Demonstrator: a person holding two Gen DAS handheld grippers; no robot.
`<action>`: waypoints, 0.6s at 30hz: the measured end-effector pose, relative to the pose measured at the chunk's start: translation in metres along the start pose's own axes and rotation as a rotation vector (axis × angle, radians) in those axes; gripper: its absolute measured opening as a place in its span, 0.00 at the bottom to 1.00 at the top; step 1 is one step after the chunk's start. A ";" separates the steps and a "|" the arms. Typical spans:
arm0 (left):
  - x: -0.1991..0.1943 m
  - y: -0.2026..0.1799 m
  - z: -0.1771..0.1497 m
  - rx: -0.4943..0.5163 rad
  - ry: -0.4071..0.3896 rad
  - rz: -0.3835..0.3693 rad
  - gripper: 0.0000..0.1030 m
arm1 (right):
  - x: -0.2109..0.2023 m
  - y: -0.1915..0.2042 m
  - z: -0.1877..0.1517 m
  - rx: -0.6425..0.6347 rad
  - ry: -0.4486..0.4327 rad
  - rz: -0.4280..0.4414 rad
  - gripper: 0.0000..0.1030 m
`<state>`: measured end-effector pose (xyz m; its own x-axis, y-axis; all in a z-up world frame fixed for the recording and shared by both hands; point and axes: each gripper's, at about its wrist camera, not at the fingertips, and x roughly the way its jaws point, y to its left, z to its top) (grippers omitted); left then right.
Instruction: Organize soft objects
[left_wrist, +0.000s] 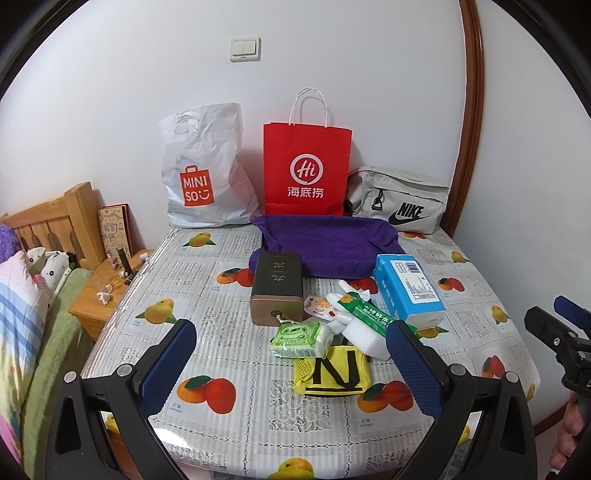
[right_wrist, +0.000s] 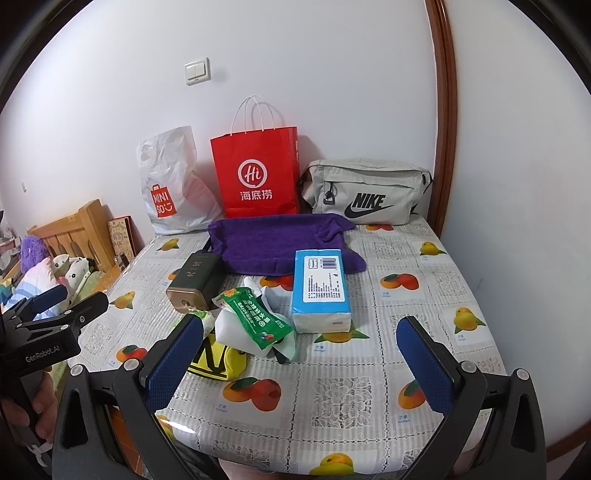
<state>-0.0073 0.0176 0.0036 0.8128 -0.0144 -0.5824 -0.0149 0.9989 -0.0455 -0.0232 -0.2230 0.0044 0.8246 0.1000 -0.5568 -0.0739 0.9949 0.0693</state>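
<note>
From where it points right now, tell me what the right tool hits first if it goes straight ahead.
Probably the blue tissue pack: it lies nearest between the open right tool's fingers, with bare tablecloth before it. The purple towel and red paper bag lie beyond. Depth is uncertain.

Both wrist views face 12 o'clock across the table (left_wrist: 229, 435) toward the wall, from its near edge. Shared: red bag (left_wrist: 306, 166), purple towel (right_wrist: 273, 243).
</note>
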 end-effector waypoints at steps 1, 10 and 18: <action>0.000 0.000 0.000 0.002 0.001 -0.003 1.00 | 0.000 0.000 0.000 0.000 -0.001 0.001 1.00; 0.019 -0.002 -0.004 0.010 0.037 -0.001 1.00 | 0.016 -0.005 -0.004 0.009 0.018 0.028 1.00; 0.051 0.005 -0.016 0.002 0.085 0.006 1.00 | 0.042 -0.009 -0.012 0.024 0.056 0.064 1.00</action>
<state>0.0245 0.0212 -0.0389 0.7605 -0.0117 -0.6492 -0.0188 0.9990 -0.0400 0.0053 -0.2279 -0.0297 0.7858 0.1653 -0.5960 -0.1117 0.9857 0.1261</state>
